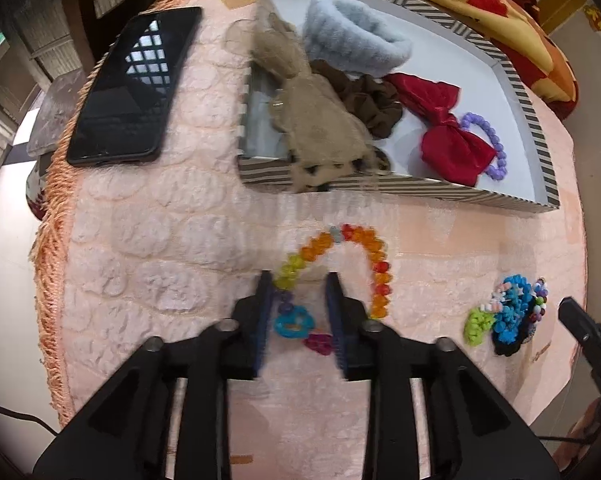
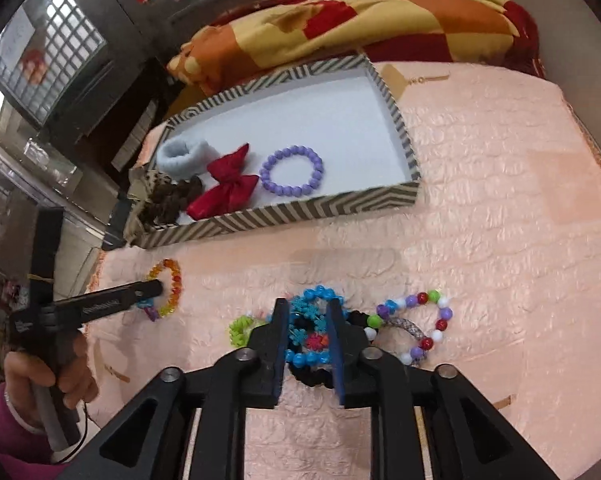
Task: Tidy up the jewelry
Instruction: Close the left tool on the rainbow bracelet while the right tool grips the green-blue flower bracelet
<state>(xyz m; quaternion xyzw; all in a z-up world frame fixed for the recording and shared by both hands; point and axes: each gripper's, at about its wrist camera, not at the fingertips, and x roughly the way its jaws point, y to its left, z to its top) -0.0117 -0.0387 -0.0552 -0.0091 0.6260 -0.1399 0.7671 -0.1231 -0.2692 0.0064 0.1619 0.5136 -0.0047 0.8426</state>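
A striped tray (image 1: 380, 186) (image 2: 300, 208) holds a grey fluffy band (image 1: 356, 36), brown scrunchies (image 1: 372, 104), a red bow (image 1: 448, 136) (image 2: 224, 188) and a purple bead bracelet (image 2: 292, 176) (image 1: 488, 148). A rainbow bead bracelet (image 1: 340, 264) (image 2: 170, 288) lies on the pink cloth. My left gripper (image 1: 300, 284) (image 2: 156, 290) is open, its fingers astride the bracelet's left side. A pile of blue, green and black hair ties (image 2: 312, 336) (image 1: 508, 316) lies to the right. My right gripper (image 2: 308, 308) is open around it. A multicolour bead bracelet (image 2: 420, 328) lies beside it.
A black phone (image 1: 132, 88) lies left of the tray near the cloth's fringed edge (image 1: 48, 280). An orange and yellow blanket (image 2: 340, 28) is behind the tray. A beige fluffy piece (image 1: 316, 128) hangs over the tray's near wall.
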